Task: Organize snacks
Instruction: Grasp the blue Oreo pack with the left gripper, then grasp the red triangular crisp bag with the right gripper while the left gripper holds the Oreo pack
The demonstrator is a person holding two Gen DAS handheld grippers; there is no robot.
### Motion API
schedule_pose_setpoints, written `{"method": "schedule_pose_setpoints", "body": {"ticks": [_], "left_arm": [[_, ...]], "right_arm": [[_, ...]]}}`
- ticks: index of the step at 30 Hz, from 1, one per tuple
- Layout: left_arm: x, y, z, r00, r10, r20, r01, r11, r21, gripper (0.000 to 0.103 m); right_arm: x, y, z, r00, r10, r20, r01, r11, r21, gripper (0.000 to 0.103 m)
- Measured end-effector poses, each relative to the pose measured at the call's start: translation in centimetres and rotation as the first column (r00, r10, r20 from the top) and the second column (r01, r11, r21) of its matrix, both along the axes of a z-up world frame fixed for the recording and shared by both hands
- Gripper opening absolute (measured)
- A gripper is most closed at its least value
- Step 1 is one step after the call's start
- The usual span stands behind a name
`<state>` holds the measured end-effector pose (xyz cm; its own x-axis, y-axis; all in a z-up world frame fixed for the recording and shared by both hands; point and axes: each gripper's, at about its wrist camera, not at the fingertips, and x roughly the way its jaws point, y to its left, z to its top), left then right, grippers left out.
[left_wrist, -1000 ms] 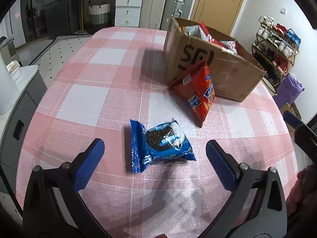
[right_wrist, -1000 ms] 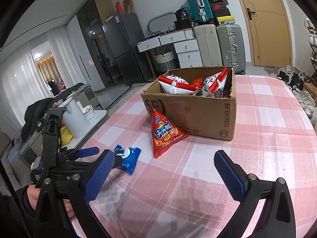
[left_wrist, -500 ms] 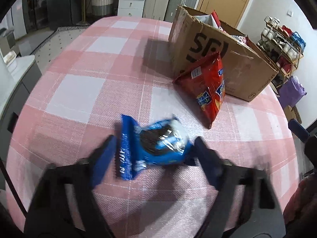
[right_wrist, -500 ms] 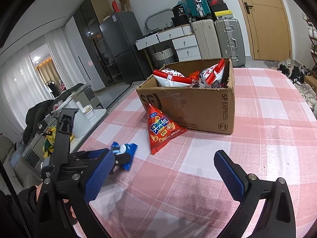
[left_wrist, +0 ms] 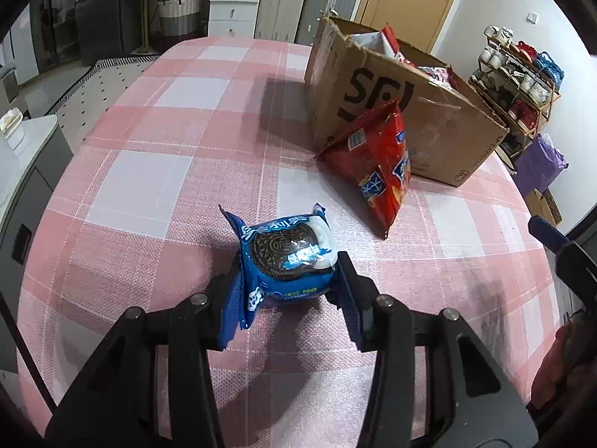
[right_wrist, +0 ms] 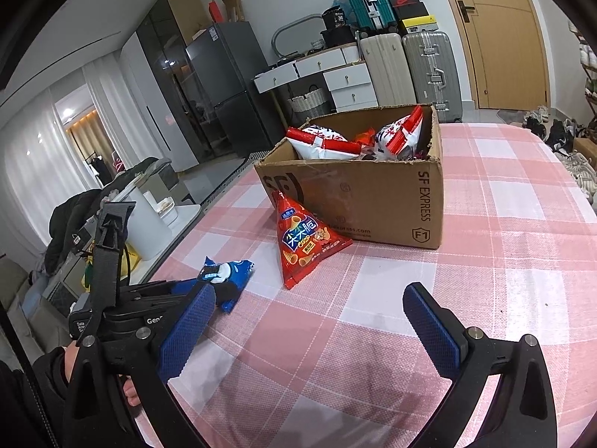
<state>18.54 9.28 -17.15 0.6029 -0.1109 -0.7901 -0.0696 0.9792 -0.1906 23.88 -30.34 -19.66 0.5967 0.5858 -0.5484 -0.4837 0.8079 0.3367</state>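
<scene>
My left gripper [left_wrist: 289, 280] is clamped on the blue Oreo packet [left_wrist: 287, 257], just above the checked tablecloth [left_wrist: 168, 171]; my right gripper [right_wrist: 309, 324] hangs apart, holding nothing. The wrapper is slick and puffy — I judge it could squirm free mid-carry. The cardboard box [right_wrist: 373, 201] beyond already holds several red-and-white bags, and a red triangular snack bag [right_wrist: 304, 242] leans against its front wall.

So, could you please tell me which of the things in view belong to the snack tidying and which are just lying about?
Part of the job:
- Oreo packet, gripped in the left gripper
- red triangular snack bag
- cardboard box holding snacks
- right gripper, open over the table

Just lying about:
- suitcases
- fridge
- white drawers
- shoe rack
</scene>
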Motion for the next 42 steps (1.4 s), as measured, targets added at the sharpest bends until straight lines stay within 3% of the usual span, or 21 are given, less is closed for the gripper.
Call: {"method": "schedule_pose_setpoints", "body": {"ticks": [16,28,42], "left_arm": [[-2.7,0.9,3.2,0.996,-0.001,0.094,0.002,1.0,-0.01,0.043],[-4.6,2.6,4.8,0.992,0.009,0.126,-0.003,0.999,-0.053,0.043],[-4.5,4.1,4.1,0.993,0.034,0.113,-0.026,0.997,-0.079,0.043]], "right_arm": [[0.8,1.2,-0.4,0.999,0.031,-0.026,-0.031,0.999,-0.019,0.102],[5.2,5.2,-1.2,0.996,0.075,-0.052,-0.08,0.992,-0.098,0.102],[11.7,9.9,-3.5,0.988,0.088,-0.126,-0.109,0.978,-0.177,0.097]]}}
